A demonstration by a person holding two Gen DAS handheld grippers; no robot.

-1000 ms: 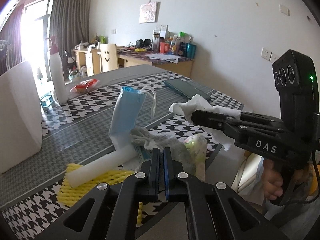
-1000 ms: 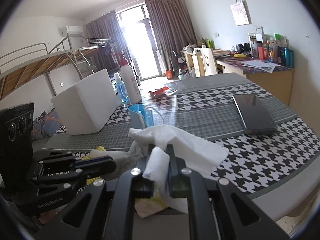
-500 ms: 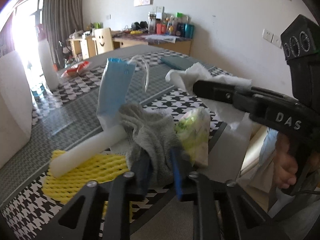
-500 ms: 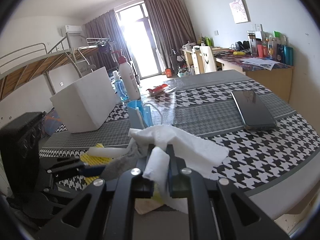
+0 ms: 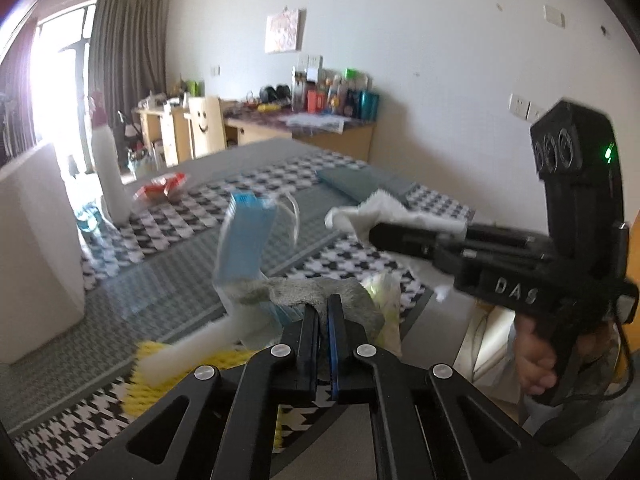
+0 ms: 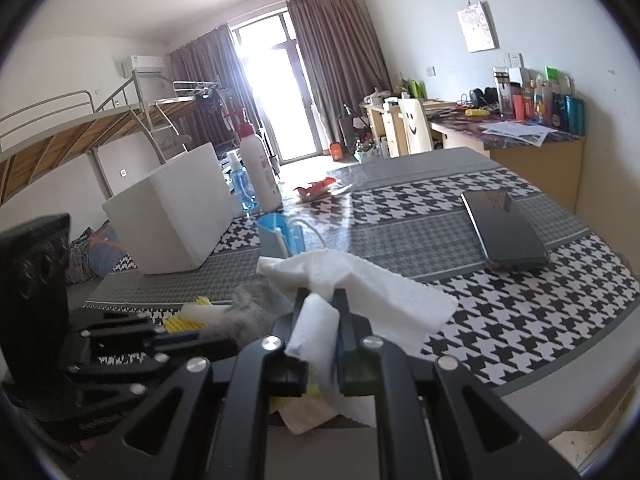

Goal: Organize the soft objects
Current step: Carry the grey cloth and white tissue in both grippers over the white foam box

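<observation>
My left gripper (image 5: 323, 308) is shut on a grey cloth (image 5: 320, 292) and holds it above the table's near edge. A blue face mask (image 5: 244, 232) stands behind it, with a white foam roll (image 5: 192, 352) on yellow foam netting (image 5: 152, 384) and a pale green packet (image 5: 384, 296). My right gripper (image 6: 322, 300) is shut on a white tissue (image 6: 360, 284) and also shows in the left wrist view (image 5: 380, 234), to the right of the cloth. The grey cloth also shows in the right wrist view (image 6: 250, 308).
A white foam box (image 6: 176, 216) stands at the left of the houndstooth table (image 6: 520, 320). A white bottle (image 6: 260, 168), a blue bottle (image 6: 240, 184) and a red wrapper (image 6: 316, 190) are at the back. A dark phone (image 6: 504, 228) lies at the right.
My left gripper opened, then closed on the grey cloth and lifted it. The right gripper has kept hold of the tissue, nearly in the same place.
</observation>
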